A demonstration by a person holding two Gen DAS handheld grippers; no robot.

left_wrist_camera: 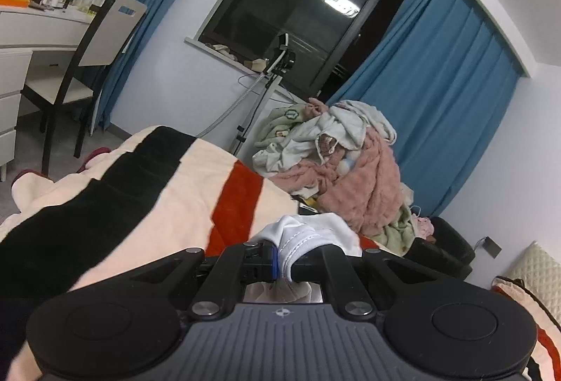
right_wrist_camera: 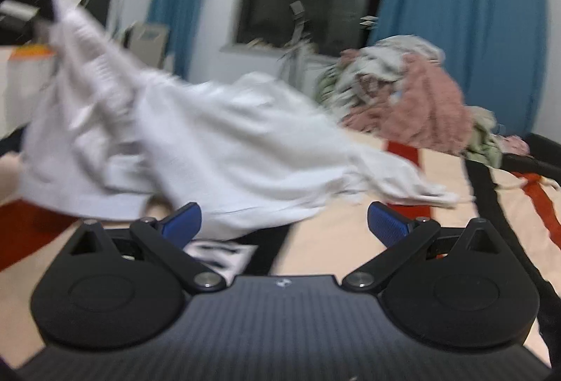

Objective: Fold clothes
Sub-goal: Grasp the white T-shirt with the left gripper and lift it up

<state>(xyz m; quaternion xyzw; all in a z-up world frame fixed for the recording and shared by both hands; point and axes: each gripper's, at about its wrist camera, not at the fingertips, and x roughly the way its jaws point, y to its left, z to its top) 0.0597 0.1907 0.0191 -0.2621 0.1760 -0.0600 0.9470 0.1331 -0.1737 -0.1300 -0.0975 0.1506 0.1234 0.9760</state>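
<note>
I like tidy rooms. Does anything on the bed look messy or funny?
Yes. A big jumble of unfolded clothes sits heaped at the far side of the striped blanket, pink, green and white pieces tangled together. Also, the white garment hangs crumpled in the air, pinched at one edge by the left hand-held gripper, not laid flat.

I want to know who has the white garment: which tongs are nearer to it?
Left. The left tongs are shut on the white garment's hem; the right tongs are open just below it, not gripping.
</note>
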